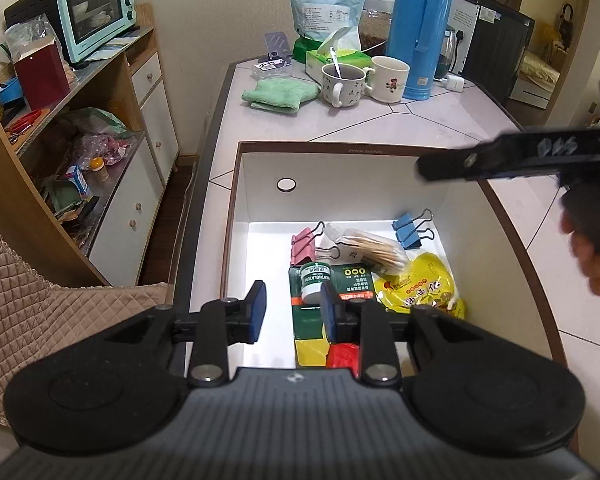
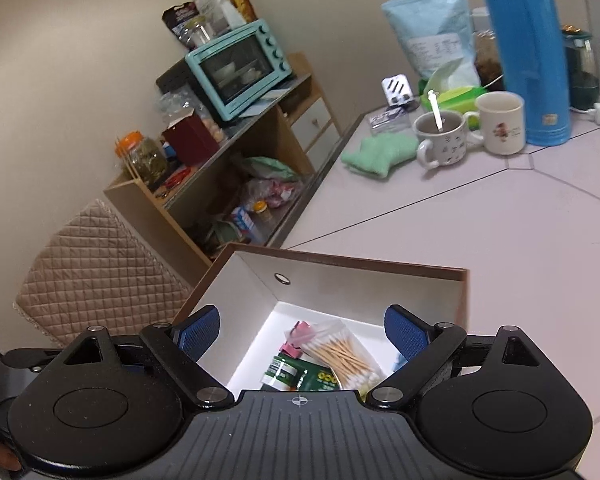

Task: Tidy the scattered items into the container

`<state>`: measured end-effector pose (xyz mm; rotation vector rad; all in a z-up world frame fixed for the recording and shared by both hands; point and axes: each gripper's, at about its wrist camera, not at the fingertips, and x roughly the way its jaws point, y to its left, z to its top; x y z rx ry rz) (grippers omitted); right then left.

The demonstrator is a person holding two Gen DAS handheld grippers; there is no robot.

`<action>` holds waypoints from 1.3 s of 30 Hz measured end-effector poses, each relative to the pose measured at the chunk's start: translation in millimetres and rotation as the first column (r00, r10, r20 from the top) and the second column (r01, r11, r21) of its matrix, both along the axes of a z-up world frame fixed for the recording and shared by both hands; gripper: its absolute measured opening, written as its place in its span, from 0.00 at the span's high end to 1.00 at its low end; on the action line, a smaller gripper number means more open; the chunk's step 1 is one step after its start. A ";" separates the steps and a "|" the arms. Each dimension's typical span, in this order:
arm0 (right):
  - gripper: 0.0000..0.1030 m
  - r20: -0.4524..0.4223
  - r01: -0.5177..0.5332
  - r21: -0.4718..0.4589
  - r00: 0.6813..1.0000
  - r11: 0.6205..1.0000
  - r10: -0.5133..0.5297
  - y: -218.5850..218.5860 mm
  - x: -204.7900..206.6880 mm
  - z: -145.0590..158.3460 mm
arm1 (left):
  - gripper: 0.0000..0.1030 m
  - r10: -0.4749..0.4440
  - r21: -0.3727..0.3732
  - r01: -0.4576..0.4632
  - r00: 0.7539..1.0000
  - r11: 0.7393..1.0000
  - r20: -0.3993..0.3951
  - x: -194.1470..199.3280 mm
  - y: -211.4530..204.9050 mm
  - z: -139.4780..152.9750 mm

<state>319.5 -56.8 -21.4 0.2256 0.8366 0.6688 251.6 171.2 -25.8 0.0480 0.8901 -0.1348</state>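
Both of your grippers hung over the box (image 1: pixel 236 216), which filled the lower centre of the left wrist frame with its brown rim and white walls, so that anything let go would fall inside rather than onto the tiled table (image 1: pixel 440 120). On the box floor the items lay bunched toward the right side: the yellow pouch (image 1: pixel 424 284) at lower right, a green packet (image 1: pixel 352 280) beside it with the small green lip-balm jar (image 1: pixel 315 282) resting on it, and the bag of cotton swabs (image 1: pixel 376 250) lying across the packet's far end. You could see the pink binder clip (image 1: pixel 306 246) left of the swabs and the blue binder clip (image 1: pixel 410 230) in the far right corner. Something red (image 1: pixel 342 356) showed at the bottom edge, too hidden to name.

Your left gripper (image 1: pixel 292 312) held its blue pads spread, nothing between them, low over the box's near end. Your right gripper (image 2: pixel 300 332), at the bottom of the right wrist frame, was spread wider and empty too. The table near the box looked bare; the mugs and thermos sat grouped in the upper part of both frames, so I'd judge the scattered items already lay in the box
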 end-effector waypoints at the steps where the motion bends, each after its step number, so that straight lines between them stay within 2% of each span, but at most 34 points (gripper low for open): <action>1: 0.10 -0.002 0.003 -0.018 1.000 1.000 -0.003 -3.2 -3.6 4.5 | 0.70 0.000 0.001 0.000 1.000 1.000 -0.001 -1.6 -1.0 1.0; 8: 0.10 -0.022 0.009 -0.153 1.000 0.988 -0.012 -15.7 -42.0 18.9 | 0.59 -0.009 0.015 0.009 1.000 1.000 -0.003 -15.4 -10.7 9.5; 13: 0.10 -0.044 0.043 -0.198 0.998 0.979 -0.053 -21.2 -74.5 15.2 | 0.56 -0.019 0.022 0.019 1.000 1.000 0.003 -31.3 -19.7 17.3; 18: 0.10 -0.038 0.032 -0.253 0.998 0.967 -0.043 -16.8 -105.2 18.6 | 0.49 -0.026 0.033 0.025 1.000 0.999 0.011 -48.7 -31.0 25.6; 22: 0.10 -0.037 0.036 -0.286 0.998 0.958 -0.048 -14.2 -122.9 23.2 | 0.40 -0.035 0.037 0.034 0.999 0.999 0.025 -65.6 -40.3 34.1; 24: 0.10 -0.036 0.037 -0.305 0.998 0.951 -0.050 -13.6 -129.8 26.2 | 0.39 -0.035 0.041 0.034 0.999 0.999 0.030 -74.0 -44.4 38.4; 31: 0.10 -0.023 0.024 -0.317 0.999 0.948 -0.033 -19.1 -155.1 36.0 | 0.34 -0.033 0.067 0.030 0.999 0.997 0.043 -101.8 -54.4 54.1; 39: 0.10 -0.022 -0.002 -0.313 1.000 0.950 -0.005 -24.0 -178.2 38.9 | 0.33 -0.027 0.085 0.025 0.999 0.996 0.028 -127.0 -64.3 57.0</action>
